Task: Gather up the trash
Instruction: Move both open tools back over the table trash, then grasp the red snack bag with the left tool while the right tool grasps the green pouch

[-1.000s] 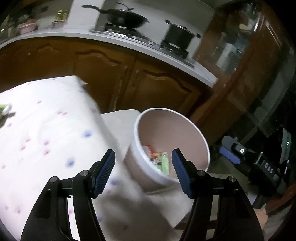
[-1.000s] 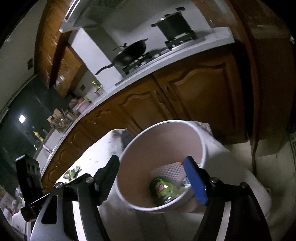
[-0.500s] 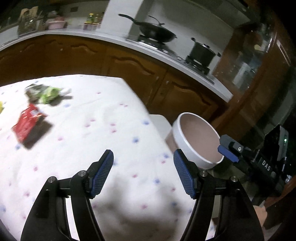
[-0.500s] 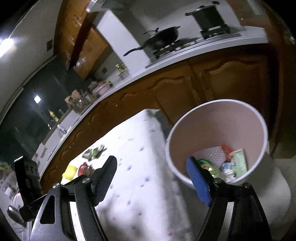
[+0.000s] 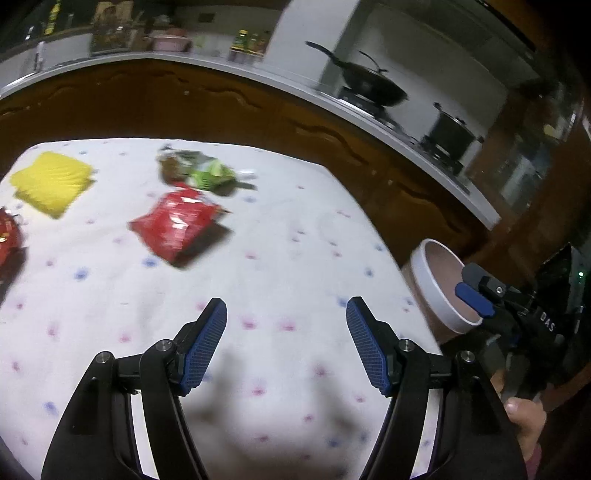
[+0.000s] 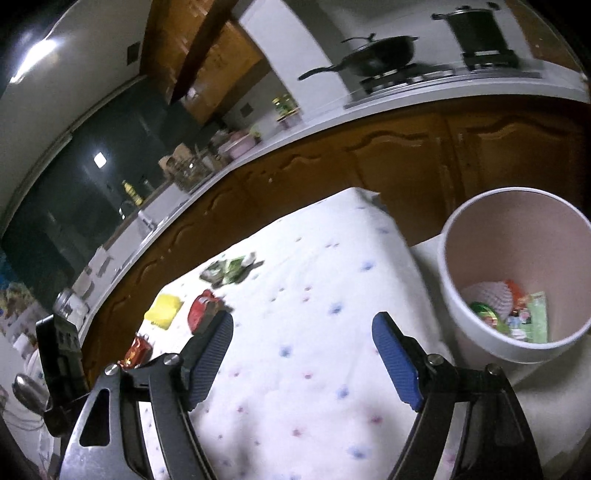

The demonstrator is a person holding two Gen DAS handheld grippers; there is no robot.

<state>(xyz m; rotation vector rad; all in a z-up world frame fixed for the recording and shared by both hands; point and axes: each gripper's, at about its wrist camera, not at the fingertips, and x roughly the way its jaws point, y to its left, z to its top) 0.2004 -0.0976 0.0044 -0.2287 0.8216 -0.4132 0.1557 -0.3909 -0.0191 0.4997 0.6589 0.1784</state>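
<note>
Now both grippers, left gripper and right gripper, gape empty above the table.

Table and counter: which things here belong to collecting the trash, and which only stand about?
Belong to the job:
red wrapper
green wrapper
yellow packet
red packet at the left edge
white bin, already holding some trash
left gripper and right gripper, both open and empty

Just standing about:
wok
black pot
dotted tablecloth
</note>
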